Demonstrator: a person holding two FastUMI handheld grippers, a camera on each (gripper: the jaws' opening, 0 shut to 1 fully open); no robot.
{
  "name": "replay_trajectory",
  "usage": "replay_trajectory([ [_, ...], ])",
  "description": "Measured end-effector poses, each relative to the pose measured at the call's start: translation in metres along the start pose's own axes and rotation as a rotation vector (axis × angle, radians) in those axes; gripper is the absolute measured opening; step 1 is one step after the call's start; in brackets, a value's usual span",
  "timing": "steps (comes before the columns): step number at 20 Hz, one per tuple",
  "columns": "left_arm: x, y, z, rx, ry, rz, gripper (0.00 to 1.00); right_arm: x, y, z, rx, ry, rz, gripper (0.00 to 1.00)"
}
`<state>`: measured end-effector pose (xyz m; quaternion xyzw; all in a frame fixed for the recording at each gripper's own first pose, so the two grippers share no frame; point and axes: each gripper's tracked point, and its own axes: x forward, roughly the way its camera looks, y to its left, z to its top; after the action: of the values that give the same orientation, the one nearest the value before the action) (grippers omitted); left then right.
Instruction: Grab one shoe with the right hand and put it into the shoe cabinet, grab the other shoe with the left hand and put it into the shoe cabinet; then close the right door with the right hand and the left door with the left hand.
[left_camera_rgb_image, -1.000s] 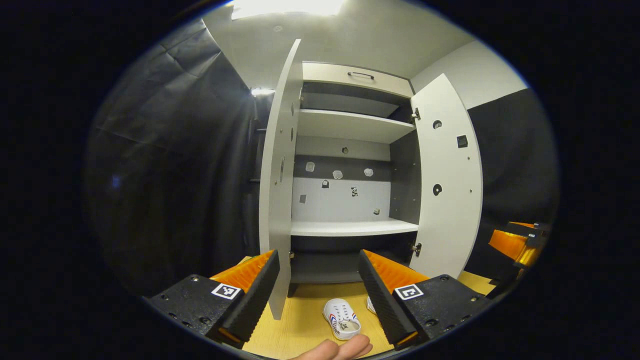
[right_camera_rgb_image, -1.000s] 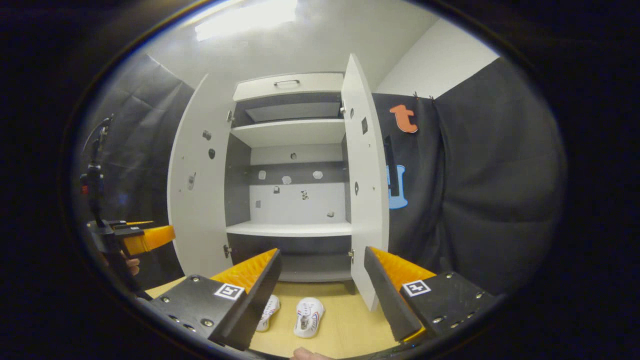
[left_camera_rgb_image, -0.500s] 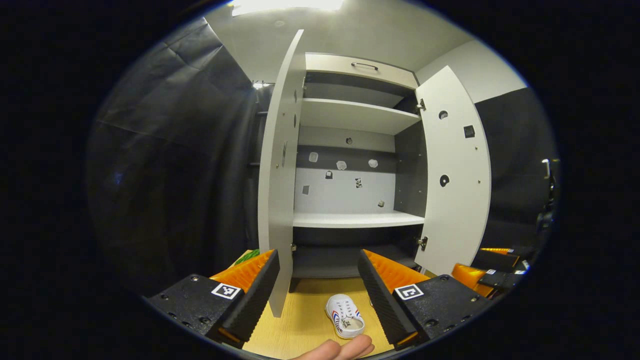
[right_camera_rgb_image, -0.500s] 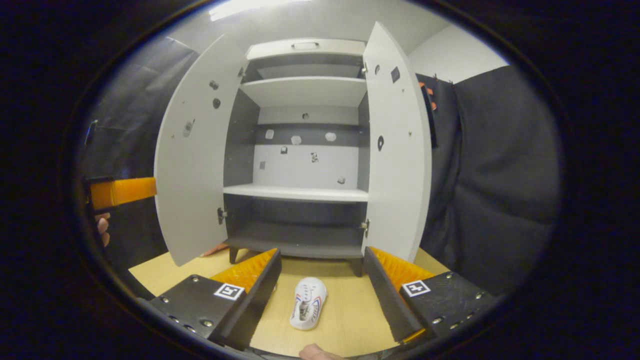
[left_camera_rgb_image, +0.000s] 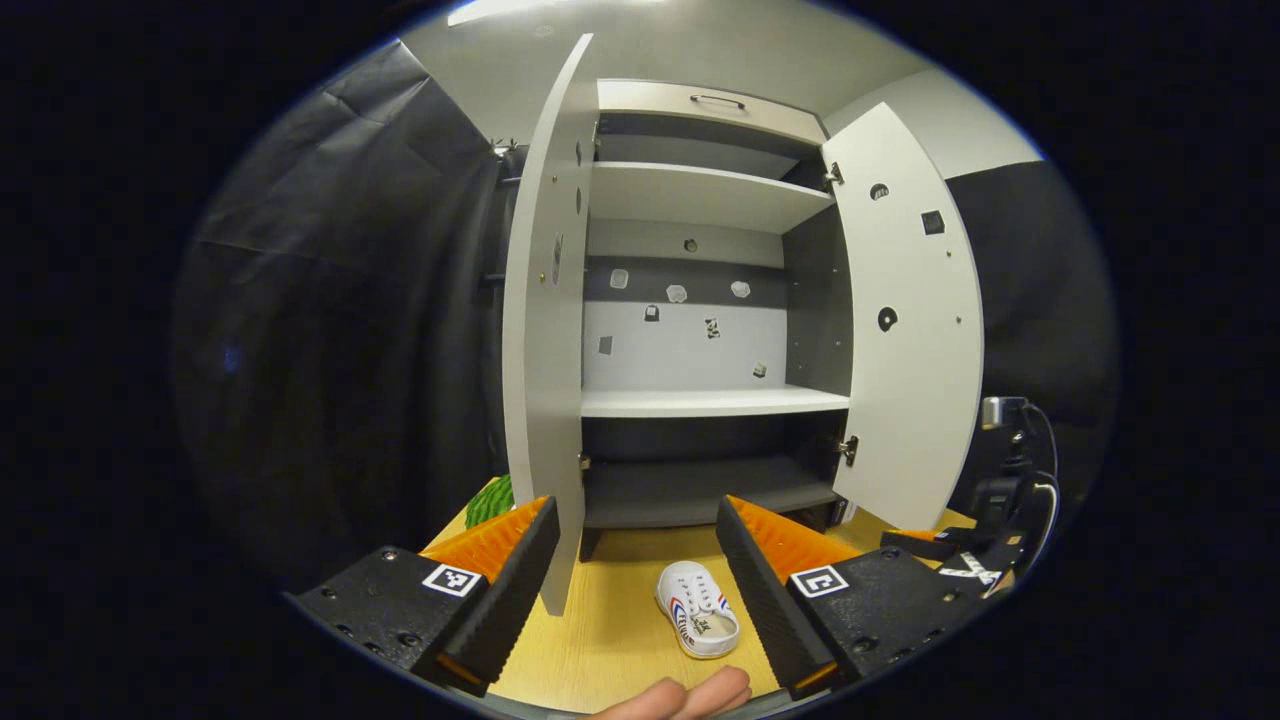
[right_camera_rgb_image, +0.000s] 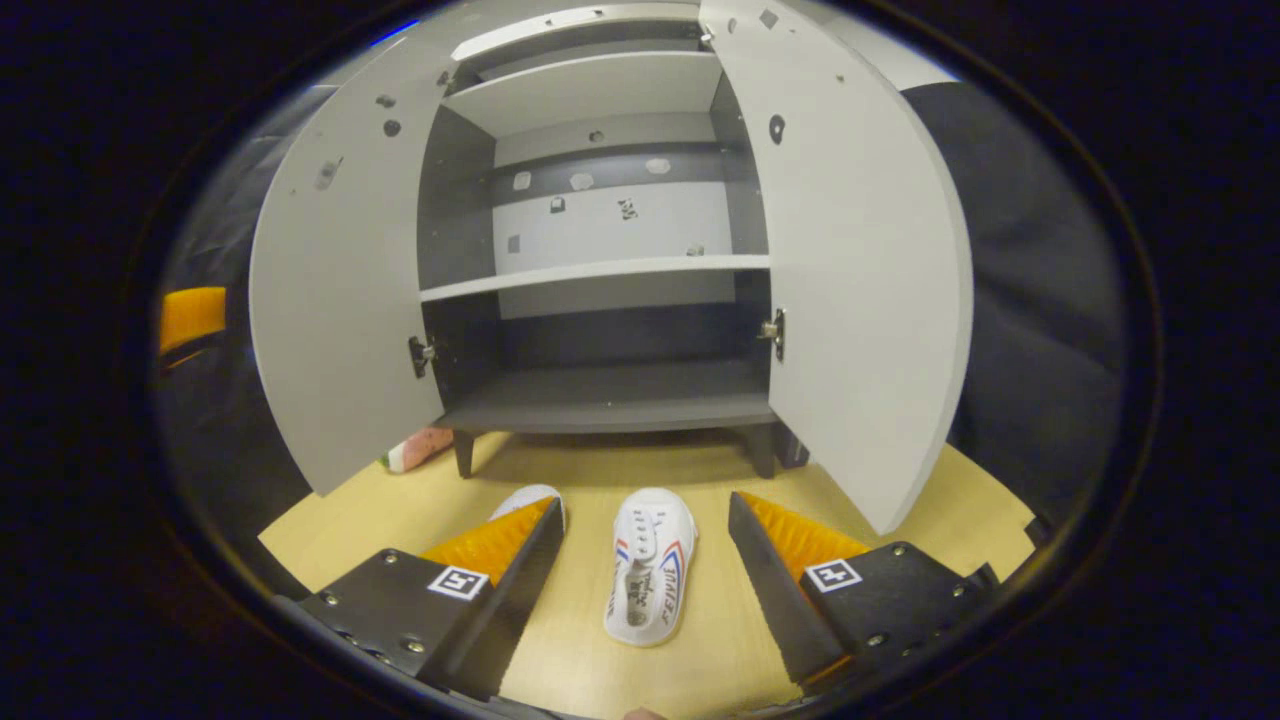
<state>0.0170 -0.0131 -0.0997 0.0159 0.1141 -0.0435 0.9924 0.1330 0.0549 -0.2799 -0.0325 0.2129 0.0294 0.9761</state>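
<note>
Shoes lie on the wooden floor (right_camera_rgb_image: 720, 650) in front of the open shoe cabinet (right_camera_rgb_image: 610, 400). In the right gripper view one white shoe (right_camera_rgb_image: 648, 565) sits between the spread fingers of the right gripper (right_camera_rgb_image: 645, 585), untouched, its toe pointing toward the cabinet. The second shoe (right_camera_rgb_image: 525, 498) lies just to its left, mostly hidden behind the left finger. Both cabinet doors stand wide: the left door (right_camera_rgb_image: 340, 300) and the right door (right_camera_rgb_image: 860, 280). The bottom shelf (right_camera_rgb_image: 610, 395) holds nothing.

In the left gripper view the left gripper (left_camera_rgb_image: 635, 590) hangs farther back from the cabinet, its fingers also apart and gripping nothing, with one white shoe (left_camera_rgb_image: 697, 622) on the floor between them. A person's fingertips (left_camera_rgb_image: 690, 697) show at the near edge. The right gripper (left_camera_rgb_image: 950, 555) sits low at the right.
</note>
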Motion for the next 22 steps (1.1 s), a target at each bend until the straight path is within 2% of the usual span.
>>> replay_trajectory([
  [1, -0.001, 0.003, 0.0, 0.001, -0.002, 0.006, 0.96, 0.008, 0.003, -0.013, -0.009, 0.032, -0.005, 0.99],
  [2, -0.001, 0.007, 0.001, 0.001, -0.004, 0.019, 0.96, 0.017, 0.009, -0.029, -0.027, 0.067, -0.004, 0.95],
  [4, -0.001, 0.013, 0.004, -0.012, -0.015, 0.04, 0.96, 0.03, 0.017, -0.05, -0.053, 0.116, 0.002, 0.99],
  [5, 0.001, 0.015, 0.008, -0.022, -0.025, 0.05, 0.96, 0.038, 0.018, -0.057, -0.052, 0.134, 0.0, 0.95],
  [6, 0.003, 0.016, 0.012, -0.028, -0.036, 0.056, 0.93, 0.043, 0.018, -0.068, -0.037, 0.16, -0.005, 0.95],
  [7, 0.006, 0.017, 0.014, -0.03, -0.047, 0.064, 0.92, 0.05, 0.019, -0.078, -0.008, 0.192, -0.005, 0.88],
  [8, 0.01, 0.017, 0.018, -0.019, -0.056, 0.063, 0.96, 0.055, 0.025, -0.087, 0.02, 0.222, 0.024, 0.87],
  [9, 0.015, 0.017, 0.02, -0.008, -0.065, 0.067, 0.92, 0.058, 0.026, -0.094, 0.044, 0.25, 0.033, 0.86],
  [10, 0.02, 0.017, 0.023, 0.002, -0.07, 0.072, 0.92, 0.064, 0.025, -0.099, 0.052, 0.266, 0.034, 0.7],
  [11, 0.024, 0.016, 0.025, 0.007, -0.077, 0.078, 0.92, 0.068, 0.025, -0.103, 0.057, 0.276, 0.035, 0.69],
  [12, 0.028, 0.012, 0.029, 0.003, -0.085, 0.067, 0.96, 0.071, 0.027, -0.107, 0.054, 0.285, 0.042, 0.68],
  [14, 0.034, 0.001, 0.031, -0.029, -0.092, 0.032, 0.96, 0.076, 0.03, -0.111, 0.023, 0.292, 0.046, 0.69],
  [16, 0.042, 0.0, 0.031, -0.059, -0.107, 0.022, 0.93, 0.084, 0.03, -0.116, -0.007, 0.307, 0.02, 0.68],
  [17, 0.047, -0.001, 0.028, -0.069, -0.104, 0.019, 0.93, 0.091, 0.018, -0.122, -0.011, 0.32, -0.029, 0.43],
  [18, 0.052, 0.0, 0.026, -0.074, -0.099, 0.022, 0.96, 0.098, 0.02, -0.116, 0.029, 0.296, -0.024, 0.17],
  [21, 0.065, -0.002, 0.023, -0.086, -0.101, 0.012, 0.96, 0.11, 0.02, -0.117, 0.074, 0.288, 0.014, 0.14],
  [22, 0.068, -0.006, 0.022, -0.084, -0.104, -0.005, 0.93, 0.104, 0.019, -0.117, 0.103, 0.292, 0.028, 0.14],
])
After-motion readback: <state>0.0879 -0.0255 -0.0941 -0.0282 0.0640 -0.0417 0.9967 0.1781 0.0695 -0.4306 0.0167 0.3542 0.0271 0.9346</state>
